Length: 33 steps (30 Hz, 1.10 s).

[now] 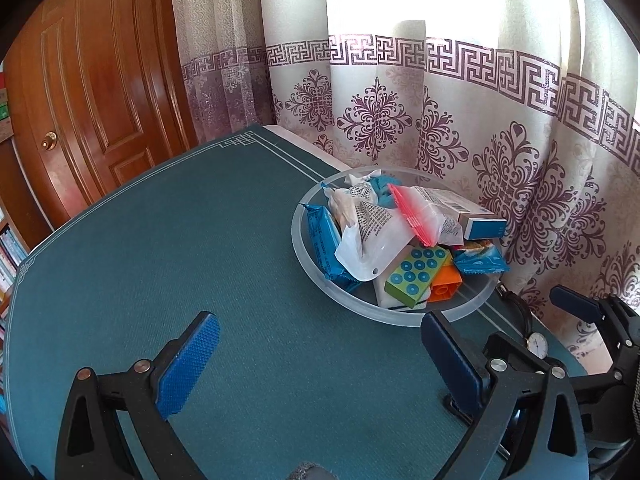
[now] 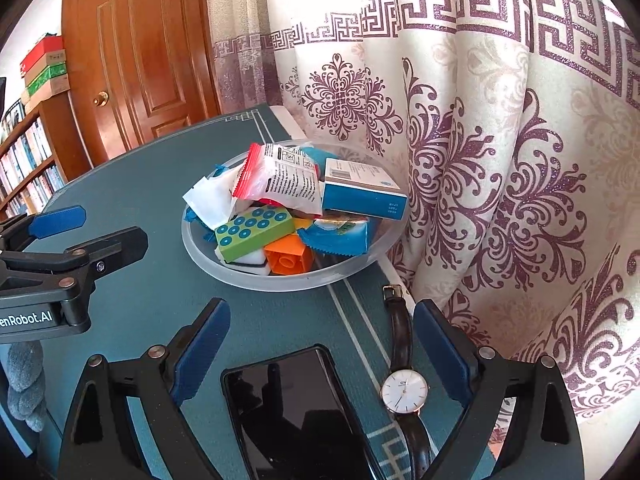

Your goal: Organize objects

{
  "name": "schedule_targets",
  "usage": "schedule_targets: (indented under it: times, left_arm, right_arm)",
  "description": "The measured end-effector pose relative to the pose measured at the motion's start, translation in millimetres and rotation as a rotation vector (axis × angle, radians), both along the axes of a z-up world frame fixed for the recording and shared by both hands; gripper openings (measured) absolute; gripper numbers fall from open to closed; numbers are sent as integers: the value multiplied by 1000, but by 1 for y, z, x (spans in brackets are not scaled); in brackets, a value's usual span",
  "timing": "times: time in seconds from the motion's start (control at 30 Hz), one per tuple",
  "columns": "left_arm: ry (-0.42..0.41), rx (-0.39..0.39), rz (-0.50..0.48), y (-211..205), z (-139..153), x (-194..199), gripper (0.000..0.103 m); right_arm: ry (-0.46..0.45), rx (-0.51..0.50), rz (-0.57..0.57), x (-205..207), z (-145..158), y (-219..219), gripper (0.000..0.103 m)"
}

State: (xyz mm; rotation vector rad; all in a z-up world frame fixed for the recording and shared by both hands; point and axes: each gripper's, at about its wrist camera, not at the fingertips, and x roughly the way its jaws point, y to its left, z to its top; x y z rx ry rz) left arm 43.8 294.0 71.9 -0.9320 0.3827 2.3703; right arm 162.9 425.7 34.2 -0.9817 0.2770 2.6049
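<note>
Progress of the sorting task, judged from both wrist views: most small items already lie heaped in the frosted glass bowl [image 2: 200, 256], which stands on the counter [image 1: 200, 248] near its curtain-side edge. Contents visible: a green dotted building block [image 2: 254, 232], an orange building block [image 2: 289, 259], a blue-and-white carton [image 2: 362, 190] lying across the top, a clear zip bag with a red seal [image 2: 280, 178], and several blue snack wrappers [image 1: 326, 248]. Still outside the bowl: a black smartphone [image 2: 296, 412], face up with a dark screen, and just beside it a wristwatch [image 2: 404, 394] with a white dial and dark leather strap, lying flat near the counter's edge. Both rest directly below the right claw [image 2: 320, 352], whose jaws are spread wide and hold nothing; the phone and the watch dial lie between them in that view. The left claw [image 1: 320, 364] is likewise spread and empty, over bare mat, well apart from the bowl. By this reading the task is late-stage, with the phone and watch remaining. Surface: a teal mat with a pale line border and fret corners. Room: a patterned curtain [image 1: 480, 120] close behind the bowl, a brown panelled door [image 1: 100, 80], a bookshelf [image 2: 28, 168] with stacked boxes on top.
</note>
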Motion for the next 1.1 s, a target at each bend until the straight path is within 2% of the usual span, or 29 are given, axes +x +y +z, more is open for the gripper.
schedule_targets:
  times: [0.63, 1.1]
  left_arm:
    - [-19, 4, -30, 4, -1, 2, 103]
    - [1, -5, -56, 9, -1, 9, 103]
  right_arm:
    - [-5, 12, -20, -5, 1, 4, 94]
    - [-13, 8, -21, -7, -2, 2, 94]
